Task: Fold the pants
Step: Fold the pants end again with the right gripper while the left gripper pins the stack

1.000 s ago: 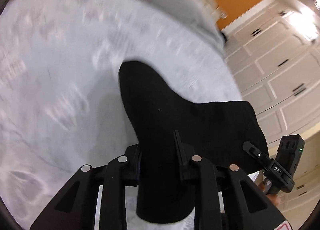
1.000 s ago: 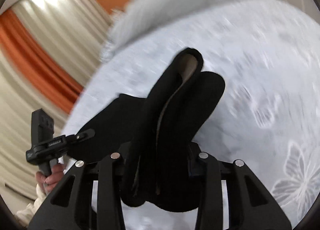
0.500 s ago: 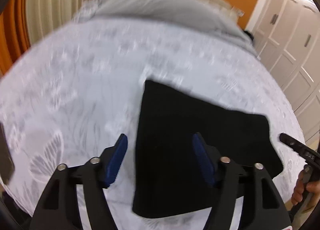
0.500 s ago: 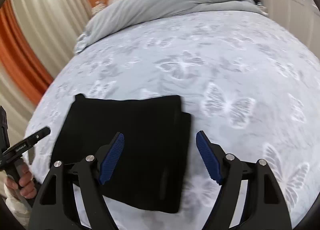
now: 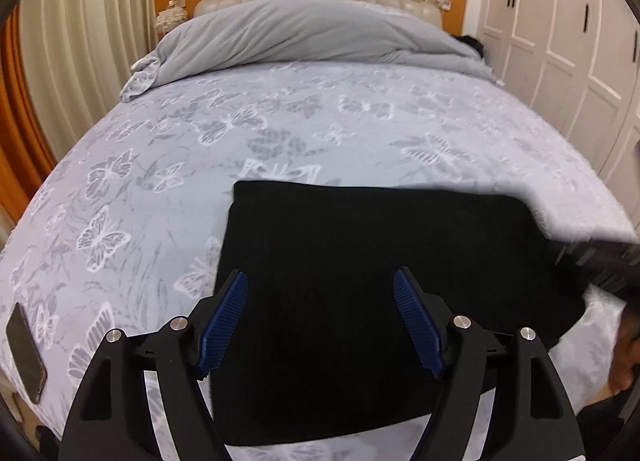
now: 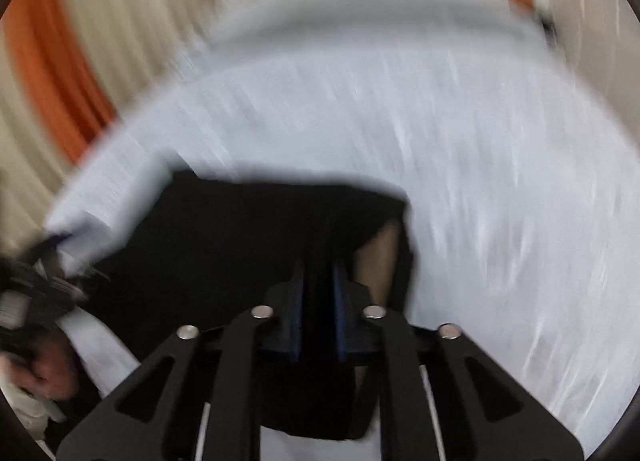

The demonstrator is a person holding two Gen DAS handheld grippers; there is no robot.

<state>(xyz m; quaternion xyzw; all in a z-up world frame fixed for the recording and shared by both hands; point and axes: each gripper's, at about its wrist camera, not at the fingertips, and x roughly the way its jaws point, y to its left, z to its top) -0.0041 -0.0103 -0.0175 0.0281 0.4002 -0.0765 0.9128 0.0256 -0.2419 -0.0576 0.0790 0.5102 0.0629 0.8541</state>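
Black pants point(image 5: 360, 301), folded, lower centre on your bed point(image 5: 320, 121). Left gripper point(image 5: 320, 321): opening wide, empty. Right gripper point(image 6: 319, 301): closing, pinching pants' edge.

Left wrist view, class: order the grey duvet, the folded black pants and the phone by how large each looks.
1. Folded black pants: largest, though nearest the camera.
2. Grey duvet: smaller here, but far off; true size unsure.
3. Phone: plainly smallest.
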